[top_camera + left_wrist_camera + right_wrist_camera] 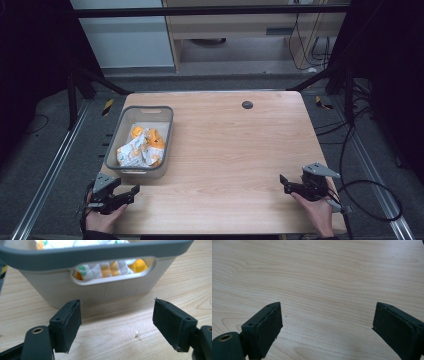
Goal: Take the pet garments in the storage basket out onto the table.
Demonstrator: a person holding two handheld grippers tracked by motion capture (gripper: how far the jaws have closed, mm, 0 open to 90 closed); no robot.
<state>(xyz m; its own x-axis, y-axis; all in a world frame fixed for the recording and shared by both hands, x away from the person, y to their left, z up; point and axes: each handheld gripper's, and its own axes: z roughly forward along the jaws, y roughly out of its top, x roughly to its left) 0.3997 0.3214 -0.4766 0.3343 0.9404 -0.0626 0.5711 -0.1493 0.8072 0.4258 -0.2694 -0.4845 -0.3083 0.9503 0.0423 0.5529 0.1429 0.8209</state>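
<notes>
Grey plastic forms the bin (167, 131) that stands on the wooden table (235, 150), at about ten o'clock from the table's middle in the high view. Inside it lies a crumpled cloth (141, 148), white with orange patches and a few green marks. In the left gripper view the same cloth (107, 268) shows through the handle slot in the bin's near wall (87, 288).

At about seven o'clock from the table's middle, the left gripper (131, 193) is held by the person's left hand (102, 218) just in front of the bin's near end and apart from it. Its jaws stand wide apart with only bare wood between them, and the left gripper view looks straight at the bin's near wall, with a small pale speck (137, 334) on the wood between the jaws.

At about four o'clock, near the table's right front corner, the right gripper (285, 184) sits in the person's right hand (315, 210), pointing toward nine o'clock, well apart from the bin. Its jaws are spread wide too, over plain wood grain (324, 290) with nothing between them.

A small dark round cap (247, 104) sits in the tabletop at about twelve o'clock.
</notes>
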